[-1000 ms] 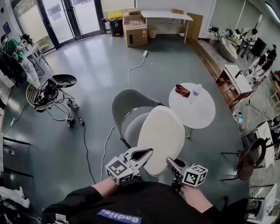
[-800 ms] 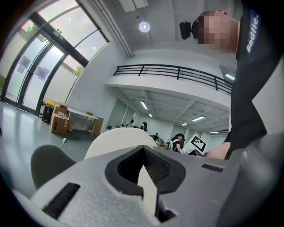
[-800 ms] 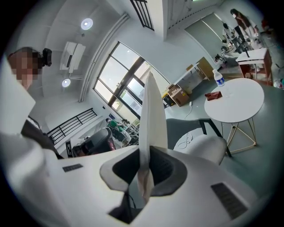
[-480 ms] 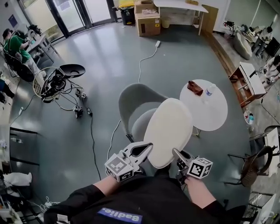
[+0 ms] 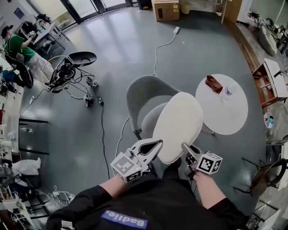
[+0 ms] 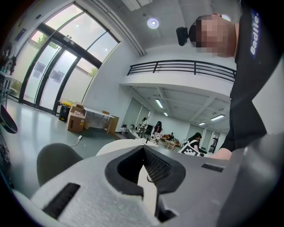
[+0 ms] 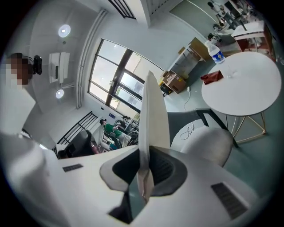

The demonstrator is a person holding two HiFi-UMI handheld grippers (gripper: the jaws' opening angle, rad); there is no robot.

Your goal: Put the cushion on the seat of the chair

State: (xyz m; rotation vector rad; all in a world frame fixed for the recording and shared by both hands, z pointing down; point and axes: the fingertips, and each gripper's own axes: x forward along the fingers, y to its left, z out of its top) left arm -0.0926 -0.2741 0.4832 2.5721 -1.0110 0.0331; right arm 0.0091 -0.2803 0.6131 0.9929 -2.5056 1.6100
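A white oval cushion [image 5: 177, 126] hangs tilted over the front of the grey chair [image 5: 143, 95] and hides most of its seat [image 5: 150, 122]. My left gripper [image 5: 156, 144] is shut on the cushion's near left edge, and my right gripper [image 5: 186, 147] is shut on its near right edge. In the left gripper view the cushion's rim [image 6: 145, 179] is pinched between the left gripper [image 6: 143, 149] jaws, with the chair back [image 6: 53, 159] beyond. The right gripper view shows the cushion [image 7: 154, 113] edge-on in the right gripper [image 7: 145, 170], above the chair seat [image 7: 208, 142].
A round white table [image 5: 229, 117] with a bottle [image 5: 227, 90] and a brown item [image 5: 213, 83] stands right of the chair. Cables [image 5: 101, 121] and a floor device [image 5: 67, 72] lie to the left. A seated person [image 5: 15, 47] is far left; a cardboard box [image 5: 165, 9] is at the back.
Both grippers carried the cushion forward and a little lower toward the chair. Both grips are unchanged.
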